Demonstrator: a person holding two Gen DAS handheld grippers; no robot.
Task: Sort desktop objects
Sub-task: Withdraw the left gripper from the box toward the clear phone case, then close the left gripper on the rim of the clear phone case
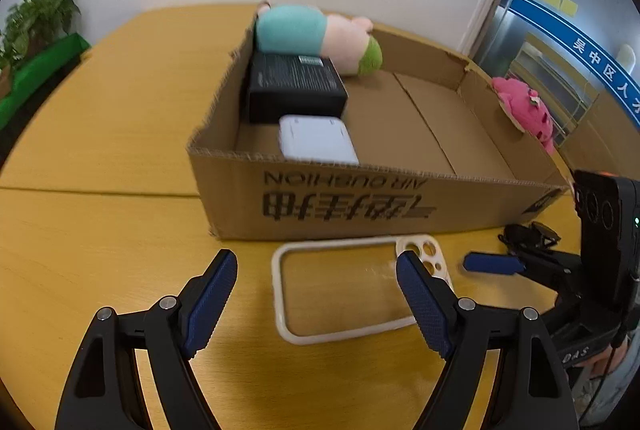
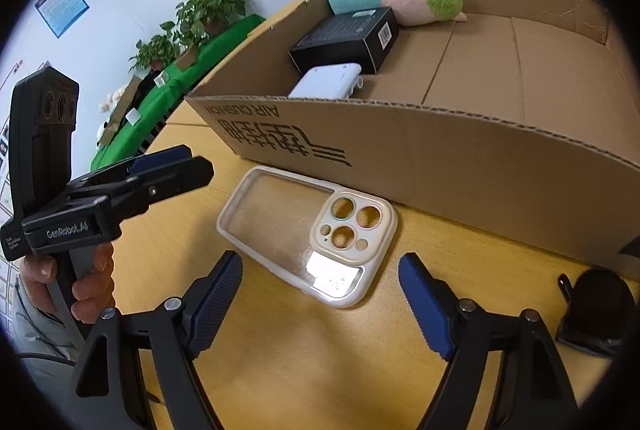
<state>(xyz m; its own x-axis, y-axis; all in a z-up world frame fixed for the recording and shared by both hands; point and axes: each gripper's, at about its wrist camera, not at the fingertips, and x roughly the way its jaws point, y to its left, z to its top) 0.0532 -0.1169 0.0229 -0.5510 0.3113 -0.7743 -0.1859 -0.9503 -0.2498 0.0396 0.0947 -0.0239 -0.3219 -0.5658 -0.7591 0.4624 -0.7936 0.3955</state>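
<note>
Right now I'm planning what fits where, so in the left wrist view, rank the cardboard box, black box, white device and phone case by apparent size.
1. cardboard box
2. phone case, though it lies nearest the camera, which inflates it
3. black box
4. white device, partly hidden by the cardboard wall, so unsure against the black box

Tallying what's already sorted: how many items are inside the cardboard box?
3, all at one end of the cardboard box: a plush toy against the far wall, a black box before it, a white device nearest. Nothing seems hidden.
</note>
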